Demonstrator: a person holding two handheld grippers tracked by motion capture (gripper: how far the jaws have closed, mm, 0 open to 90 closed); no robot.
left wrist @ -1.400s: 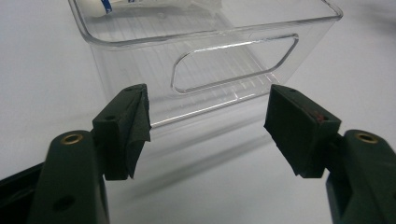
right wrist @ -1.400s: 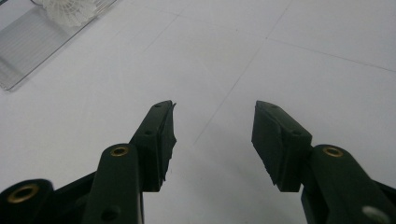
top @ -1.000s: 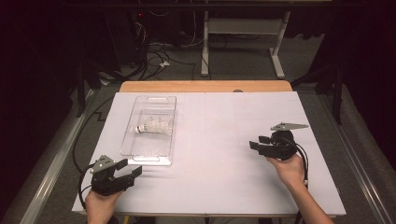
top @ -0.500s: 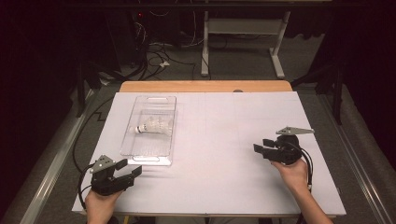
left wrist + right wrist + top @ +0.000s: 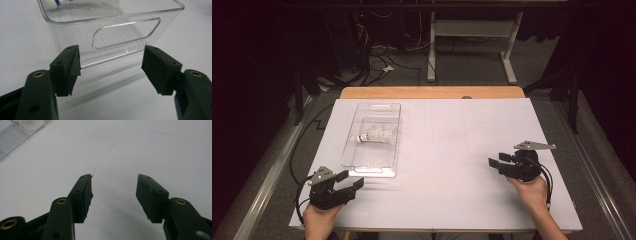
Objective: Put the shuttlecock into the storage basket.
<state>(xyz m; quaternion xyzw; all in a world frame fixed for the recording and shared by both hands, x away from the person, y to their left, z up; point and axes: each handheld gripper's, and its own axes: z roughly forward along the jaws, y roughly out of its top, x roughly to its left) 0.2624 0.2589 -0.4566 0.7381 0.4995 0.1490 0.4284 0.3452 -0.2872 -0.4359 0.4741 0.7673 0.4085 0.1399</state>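
Note:
A clear plastic bin stands on the left half of the white table, and a white shuttlecock lies on its side inside it. My left gripper rests open at the near left corner, its jaws pointing at the bin's near end. In the left gripper view the bin's end wall with its handle cutout stands just past the open left gripper, apart from it. My right gripper rests open on the right side, pointing left, with bare table between its jaws. In the right gripper view the right gripper is open, and the bin and shuttlecock lie far off.
A white sheet covers the table, with a wooden strip along its far edge. Beyond it the floor holds cables and a desk frame. A metal rail runs along the left side.
My right gripper has drifted a little toward the near right edge of the table. The left gripper, bin and shuttlecock have stayed put.

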